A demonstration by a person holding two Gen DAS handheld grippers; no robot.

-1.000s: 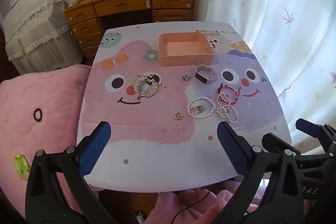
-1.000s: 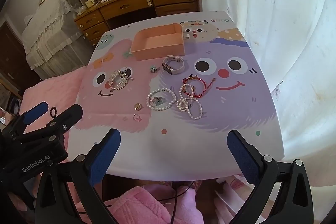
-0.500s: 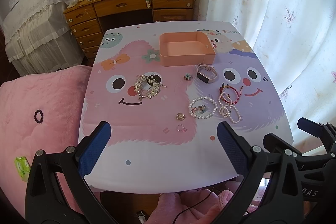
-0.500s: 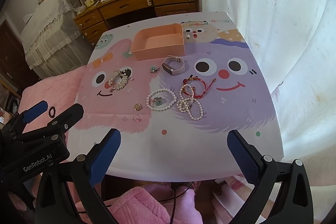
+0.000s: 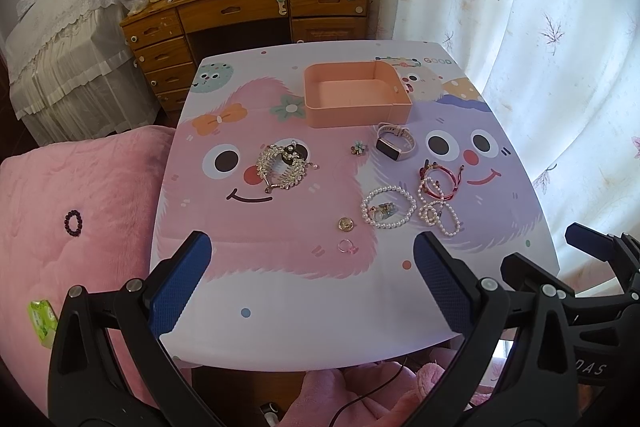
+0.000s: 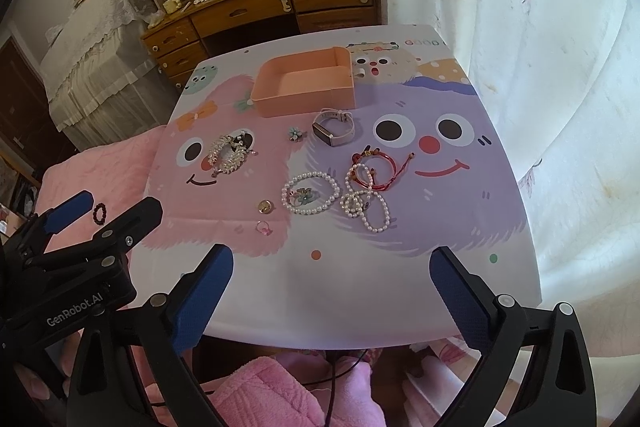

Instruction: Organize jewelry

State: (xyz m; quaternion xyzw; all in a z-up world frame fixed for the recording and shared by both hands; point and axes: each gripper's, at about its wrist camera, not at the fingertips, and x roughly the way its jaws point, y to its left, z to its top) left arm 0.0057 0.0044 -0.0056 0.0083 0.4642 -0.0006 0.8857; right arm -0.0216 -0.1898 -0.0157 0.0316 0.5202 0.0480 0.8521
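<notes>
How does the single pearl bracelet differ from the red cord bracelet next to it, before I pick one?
The pearl bracelet is white beads lying in one open round loop with a small ring inside it; the red cord bracelet is thin red string with loose ends. The pearl bracelet lies apart from other strands; the red cord bracelet overlaps another pearl strand. Both lie flat on the table, outside the orange box.

Wooden desk [image 5: 248, 7] behind, white curtain [image 5: 540, 27], pink cushion [image 5: 72, 195] alongside.
</notes>
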